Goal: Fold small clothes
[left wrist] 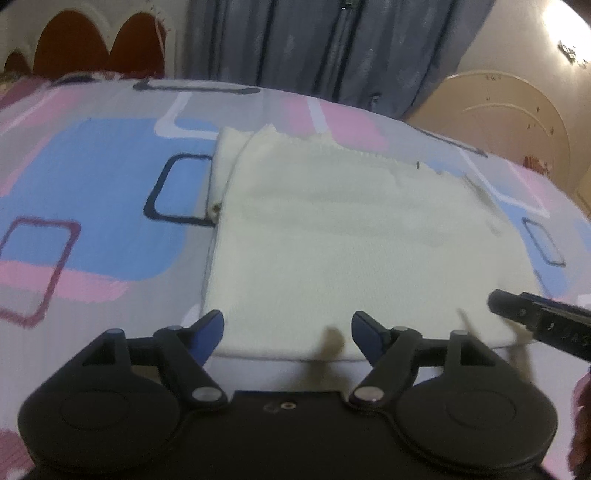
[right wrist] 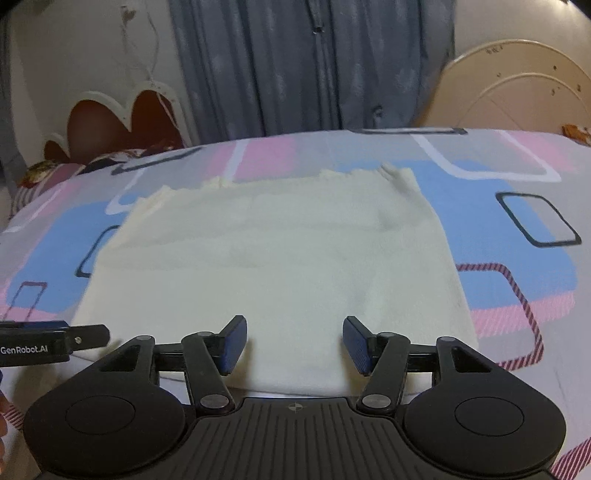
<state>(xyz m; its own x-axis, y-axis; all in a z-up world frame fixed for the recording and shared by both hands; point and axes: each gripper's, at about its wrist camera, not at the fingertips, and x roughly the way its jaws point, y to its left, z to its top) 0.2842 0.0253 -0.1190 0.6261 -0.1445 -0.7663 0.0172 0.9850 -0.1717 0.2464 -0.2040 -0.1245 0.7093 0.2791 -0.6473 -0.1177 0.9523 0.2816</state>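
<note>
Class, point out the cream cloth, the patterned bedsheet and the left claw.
cream cloth (right wrist: 266, 266): right wrist view, middle of its top layer.
patterned bedsheet (left wrist: 92, 192): left wrist view, blue patch.
left claw (left wrist: 287, 334): left wrist view, midway between its fingertips.

Matt cream cloth (left wrist: 343, 236) lies on a smooth printed bedsheet (left wrist: 92, 206); matt black plastic tongs (right wrist: 294, 345).

The room is dim and both views are soft, blurred. A glare shines on the wall (left wrist: 554, 33) at two o'clock; fisheye bending curves the edges.
</note>
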